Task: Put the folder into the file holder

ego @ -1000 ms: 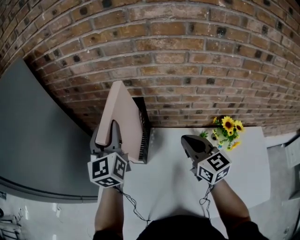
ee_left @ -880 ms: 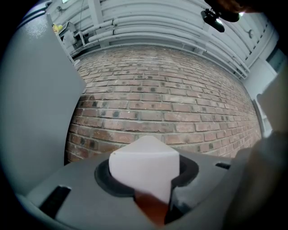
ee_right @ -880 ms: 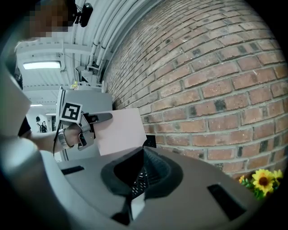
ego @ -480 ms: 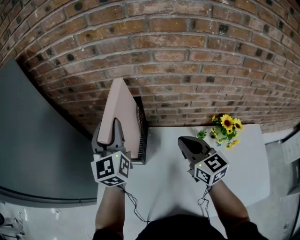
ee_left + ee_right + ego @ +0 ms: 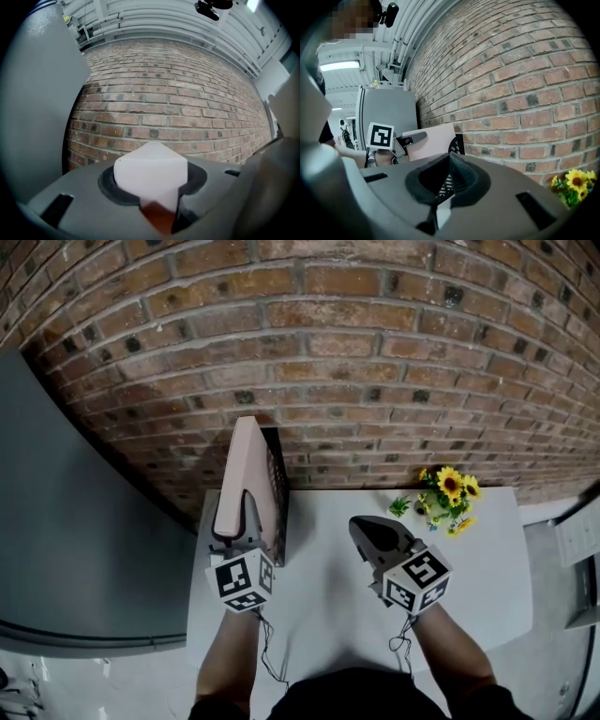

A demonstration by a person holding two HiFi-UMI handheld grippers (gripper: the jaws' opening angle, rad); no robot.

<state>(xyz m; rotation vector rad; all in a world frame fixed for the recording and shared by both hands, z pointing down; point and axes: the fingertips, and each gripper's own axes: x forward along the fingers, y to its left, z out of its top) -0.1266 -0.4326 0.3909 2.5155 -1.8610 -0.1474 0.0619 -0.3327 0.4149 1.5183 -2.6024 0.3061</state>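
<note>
The pink folder [image 5: 246, 470] stands on edge at the left side of the black mesh file holder [image 5: 278, 498], against the brick wall; its lower edge is hidden. My left gripper [image 5: 246, 507] is shut on the folder's near edge. In the left gripper view, the pale folder [image 5: 150, 168] fills the gap between the jaws of the left gripper [image 5: 153, 194]. My right gripper [image 5: 361, 526] hovers over the white table, shut and empty. In the right gripper view, the right gripper [image 5: 449, 164] points at the folder [image 5: 433, 140] and the holder [image 5: 457, 145].
A brick wall [image 5: 375, 381] runs close behind the white table [image 5: 328, 615]. A small bunch of yellow flowers [image 5: 447, 495] stands at the table's back right. A tall grey cabinet [image 5: 84, 521] borders the table on the left.
My left gripper has come down with the folder, so the folder now stands lower beside the holder's mesh. The right gripper has stayed about where it was.
</note>
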